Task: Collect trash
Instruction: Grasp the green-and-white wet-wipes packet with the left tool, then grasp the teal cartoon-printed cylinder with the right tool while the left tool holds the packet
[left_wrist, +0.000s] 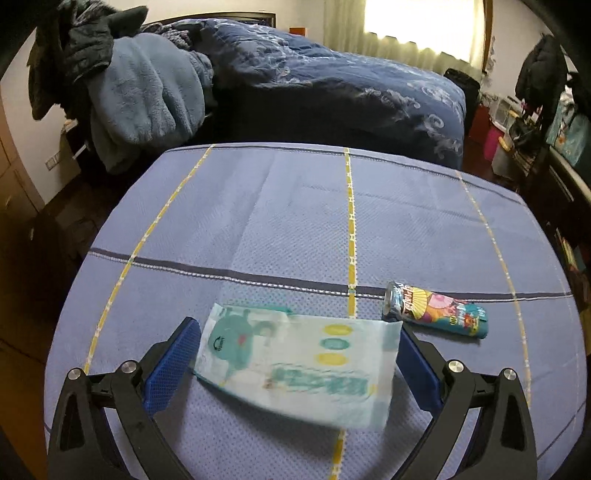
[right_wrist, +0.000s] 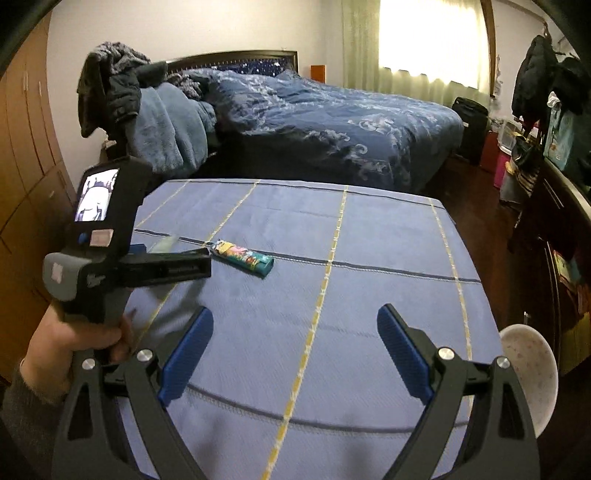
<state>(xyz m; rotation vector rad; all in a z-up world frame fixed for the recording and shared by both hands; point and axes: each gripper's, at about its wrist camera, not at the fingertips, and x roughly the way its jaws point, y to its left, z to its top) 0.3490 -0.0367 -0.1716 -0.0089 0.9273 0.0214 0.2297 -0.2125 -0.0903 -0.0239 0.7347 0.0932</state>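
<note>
Left wrist view: my left gripper (left_wrist: 299, 354) frames a white and teal wrapper (left_wrist: 299, 363) in the lower middle of the frame. Its blue pads (left_wrist: 173, 363) stand at the wrapper's two ends, but the wrapper is blurred and I cannot tell whether they pinch it or merely flank it. Just right of it, a colourful snack packet (left_wrist: 436, 309) lies flat on the blue checked tablecloth (left_wrist: 295, 214), apart from my fingers.

Right wrist view, left to right: my hand (right_wrist: 70, 343) grips the left tool's handle at lower left, its small screen lit at the left edge of the frame. That tool hides almost all of the wrapper here; only a pale sliver shows. The snack packet (right_wrist: 243, 257) sits just past the tool's tip, left of centre. My right gripper (right_wrist: 295, 350) hangs wide open over bare cloth at the bottom, holding nothing. A white bowl (right_wrist: 532, 369), unseen in the left view, shows at lower right, at the table's edge. A blue-quilted bed (right_wrist: 332, 122) fills the background.
</note>
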